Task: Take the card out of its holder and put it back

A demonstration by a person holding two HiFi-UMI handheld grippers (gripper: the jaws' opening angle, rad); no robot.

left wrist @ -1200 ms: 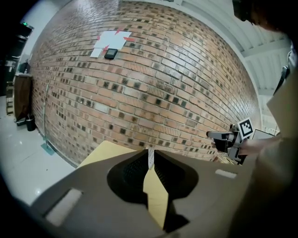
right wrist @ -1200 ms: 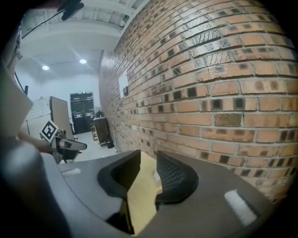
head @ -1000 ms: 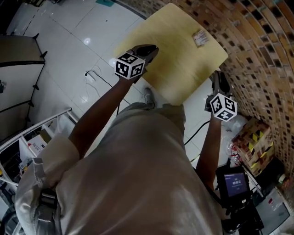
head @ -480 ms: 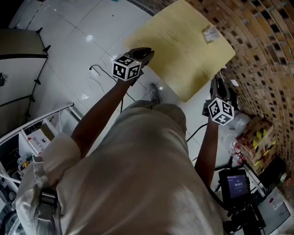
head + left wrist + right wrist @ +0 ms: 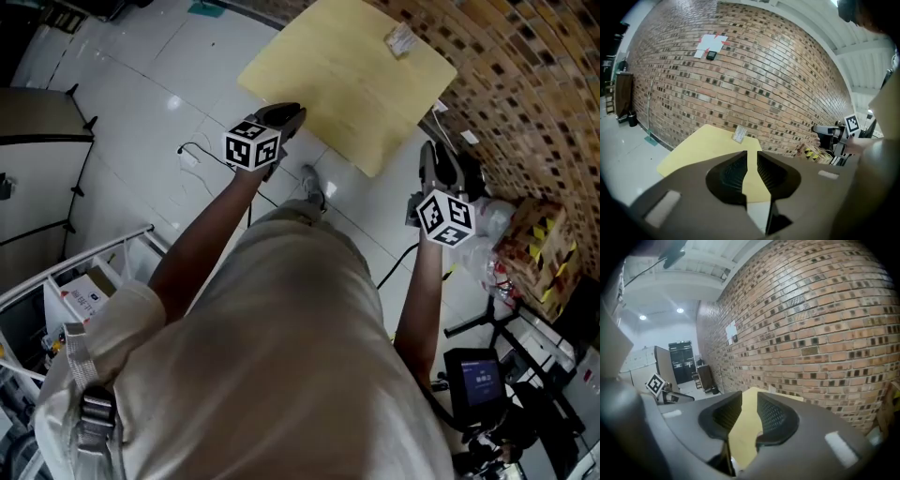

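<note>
The brick wall (image 5: 525, 75) fills the right side of the head view and curves across both gripper views. The pale tiled floor (image 5: 141, 84) spreads out on the left. The yellow counter (image 5: 347, 84) stands against the wall, with one edge running along the bricks.

The person looks down over a light shirt, with both bare forearms reaching forward. A yellow-and-black striped box (image 5: 534, 244) sits on the floor by the wall, off the counter's near right corner. A thin cable (image 5: 202, 155) lies on the tiles to the left.

The left claw (image 5: 281, 120) is held at the counter's near edge. In its own view its jaws stand a narrow slot apart with nothing between them, and only the yellow top shows through the gap. The right claw (image 5: 433, 161) is held off the counter's near right corner, close to the wall. Its jaws are likewise apart and empty.

The card in its holder (image 5: 400, 37) shows as a small pale thing at the counter's far corner, just beside the edge along the wall, well apart from both claws. Card and holder cannot be told apart at this size.
</note>
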